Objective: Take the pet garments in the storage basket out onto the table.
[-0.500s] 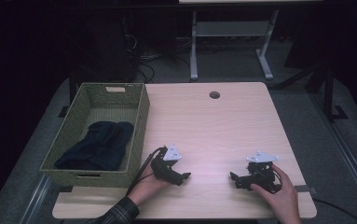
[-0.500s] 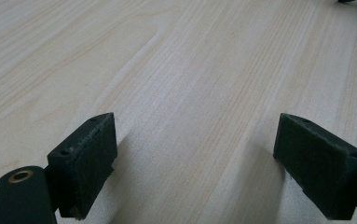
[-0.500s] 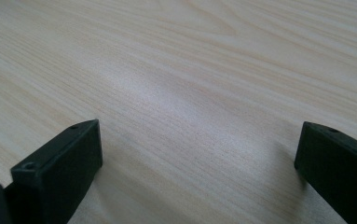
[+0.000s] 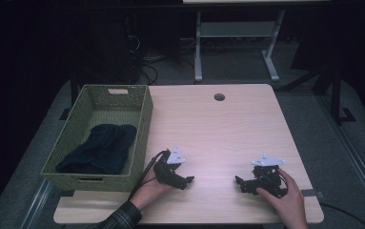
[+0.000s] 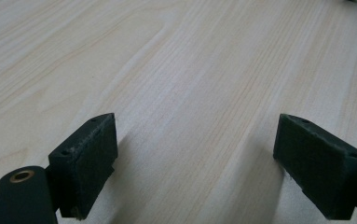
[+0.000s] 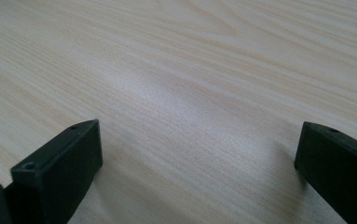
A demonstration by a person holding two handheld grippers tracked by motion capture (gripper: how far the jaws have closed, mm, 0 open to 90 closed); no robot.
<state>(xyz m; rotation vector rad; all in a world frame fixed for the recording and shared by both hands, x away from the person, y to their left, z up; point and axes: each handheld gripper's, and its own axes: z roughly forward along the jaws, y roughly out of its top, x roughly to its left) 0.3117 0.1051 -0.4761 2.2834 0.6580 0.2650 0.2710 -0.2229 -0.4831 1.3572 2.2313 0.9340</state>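
Observation:
My left gripper (image 4: 187, 180) rests low on the light wooden table (image 4: 218, 129) near the front edge, just right of the basket, held by a hand in a plaid sleeve. Its jaws stand wide apart with bare wood between them in the left gripper view (image 5: 195, 158). My right gripper (image 4: 239, 183) lies further right on the table, pointing left toward the other one, with a hand on it. In the right gripper view (image 6: 199, 163) its jaws are also wide apart over bare wood.
A green woven basket (image 4: 142, 119) stands on the table's left side with a dark folded cloth (image 4: 99, 148) inside. A round cable hole (image 4: 219, 97) sits near the far edge. Beyond the table are a white frame's legs (image 4: 232, 43) and cables on the floor.

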